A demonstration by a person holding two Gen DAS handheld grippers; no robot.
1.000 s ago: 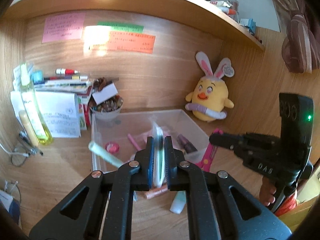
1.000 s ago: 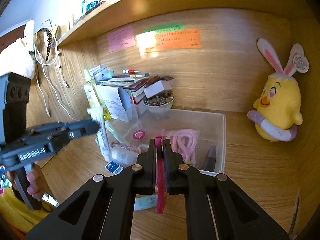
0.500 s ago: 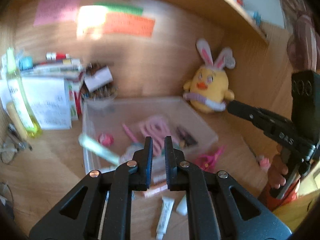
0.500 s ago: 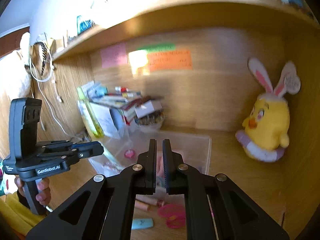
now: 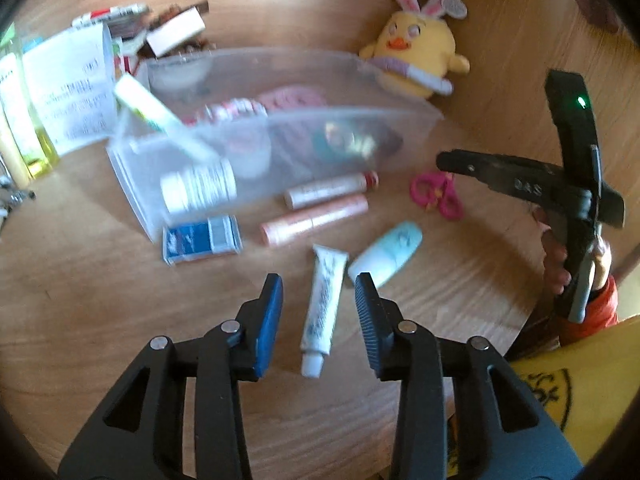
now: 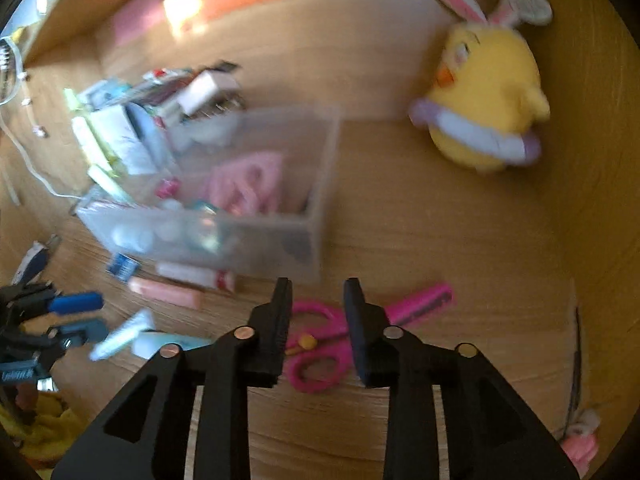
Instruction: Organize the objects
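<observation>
My left gripper [image 5: 318,280] points down at the desk with its jaws opening. A small white tube [image 5: 322,312] lies on the wood between the blue pads [image 5: 270,312], untouched. My right gripper [image 6: 318,285] is also opening. It hangs over pink scissors [image 6: 316,360], whose handle loops lie between its fingers without contact. The clear plastic bin [image 5: 400,96] holds pink items, a white bottle and a leaning tube. In front of it lie two pinkish tubes [image 5: 316,220], a blue-and-white box [image 5: 200,236] and a pale blue bottle [image 5: 388,252].
A yellow plush chick [image 6: 484,92] sits at the back right. Books, papers and a yellow-green bottle [image 5: 24,120] crowd the back left. A person's hand [image 5: 556,264] holds the right gripper [image 5: 444,158] above the scissors [image 5: 436,196]. The left gripper [image 6: 88,316] shows in the right wrist view.
Both grippers have dropped and tipped down toward the desk. Their jaws, shut half a second ago, now stand apart. The items in front of the bin have come into close view.
</observation>
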